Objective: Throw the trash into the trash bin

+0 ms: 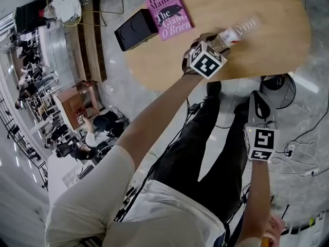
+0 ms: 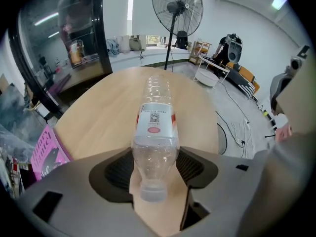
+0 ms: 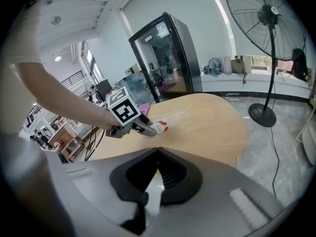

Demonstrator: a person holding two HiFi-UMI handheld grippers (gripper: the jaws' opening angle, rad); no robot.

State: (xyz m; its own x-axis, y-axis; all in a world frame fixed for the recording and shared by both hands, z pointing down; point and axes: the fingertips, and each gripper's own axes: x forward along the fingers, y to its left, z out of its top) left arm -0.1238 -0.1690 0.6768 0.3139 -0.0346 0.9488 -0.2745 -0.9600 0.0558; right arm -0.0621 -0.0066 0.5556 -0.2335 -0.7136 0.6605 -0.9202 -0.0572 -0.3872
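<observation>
Visibly empty bottle (image 2: 154, 132) in left tool (image 2: 154, 166)

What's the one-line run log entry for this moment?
left tongs: shut on clear plastic bottle near its cap | bottle: lying on wooden table | right tongs: shut, empty, off the table

Left claw (image 1: 218, 40) holds bottle (image 1: 241, 29) over table (image 1: 267, 9)

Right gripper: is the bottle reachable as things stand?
Probably yes, at its base end. The right gripper hangs shut off the table edge, with bare wood between it and the bottle. The left gripper clamps the neck end.
</observation>
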